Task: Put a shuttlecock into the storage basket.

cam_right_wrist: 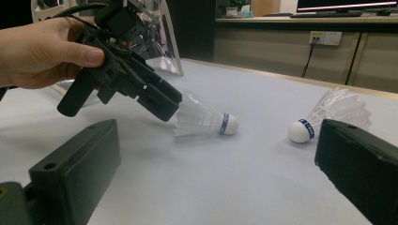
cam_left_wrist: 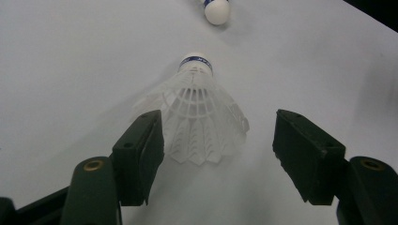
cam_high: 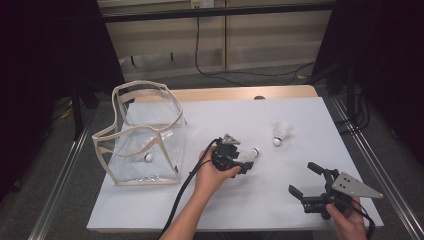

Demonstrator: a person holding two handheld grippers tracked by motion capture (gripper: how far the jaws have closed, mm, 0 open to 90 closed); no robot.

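A white feather shuttlecock [cam_high: 251, 153] [cam_left_wrist: 199, 115] [cam_right_wrist: 202, 117] lies on its side on the white table top, its blue-banded cork pointing away from my left gripper [cam_high: 244, 167] [cam_left_wrist: 220, 123] [cam_right_wrist: 165, 106]. That gripper's jaws stand on either side of the feather skirt. One jaw is at the skirt's edge and the other is well clear of it, so the gripper is open. A second shuttlecock [cam_high: 282, 132] [cam_left_wrist: 217, 10] [cam_right_wrist: 331, 115] lies farther back on the right. My right gripper [cam_high: 302, 178] [cam_right_wrist: 218, 140] rests near the front right, open with nothing between its jaws.
A clear plastic bag with beige trim [cam_high: 142, 85] stands open at the left of the table, with a third shuttlecock [cam_high: 148, 157] inside it. The white table top [cam_high: 270, 200] ends close in front of both hands. Black cables trail from both grippers.
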